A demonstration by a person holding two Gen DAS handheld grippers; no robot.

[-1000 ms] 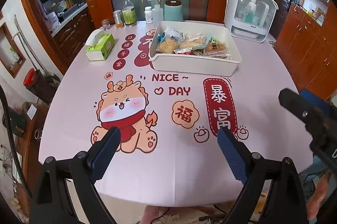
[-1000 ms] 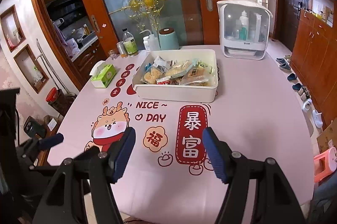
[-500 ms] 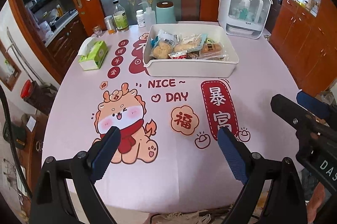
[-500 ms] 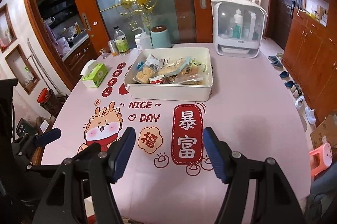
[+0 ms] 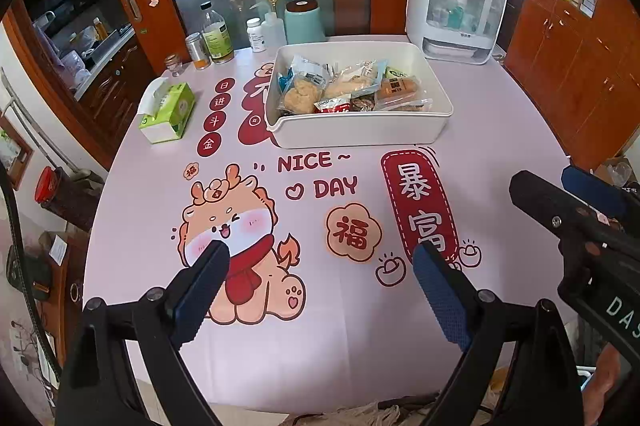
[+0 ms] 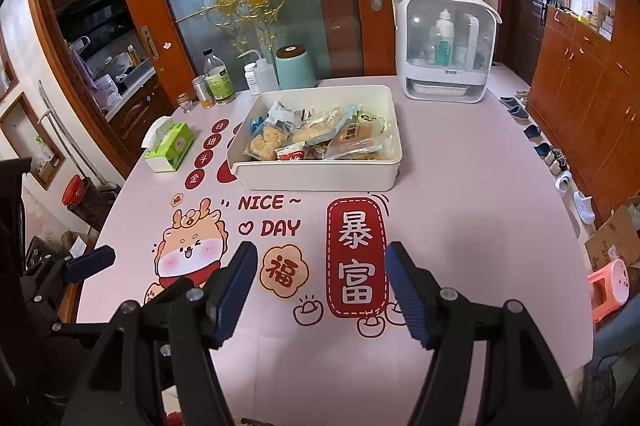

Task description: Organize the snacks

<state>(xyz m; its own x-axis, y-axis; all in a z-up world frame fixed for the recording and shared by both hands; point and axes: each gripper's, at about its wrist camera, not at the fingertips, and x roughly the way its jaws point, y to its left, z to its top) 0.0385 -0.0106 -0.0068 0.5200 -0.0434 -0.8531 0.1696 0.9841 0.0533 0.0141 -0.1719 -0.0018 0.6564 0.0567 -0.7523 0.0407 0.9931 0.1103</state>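
A white rectangular bin (image 5: 360,129) (image 6: 316,175) stands at the far middle of the pink table and holds several wrapped snacks (image 5: 348,87) (image 6: 316,137). My left gripper (image 5: 320,262) is open and empty, over the table's near edge, well short of the bin. My right gripper (image 6: 320,262) is open and empty too, over the near edge. The right gripper also shows at the right of the left wrist view (image 5: 568,201), and the left gripper at the left of the right wrist view (image 6: 86,262).
A green tissue box (image 5: 166,111) (image 6: 168,147) lies left of the bin. Bottles, jars and a teal canister (image 5: 304,21) stand along the far edge. A white bottle cabinet (image 5: 456,9) (image 6: 444,49) stands at the far right. Cupboards and shoes are to the right.
Both grippers have risen and tilted a little, so the bin and table sit lower in both views. Both stay open and empty.
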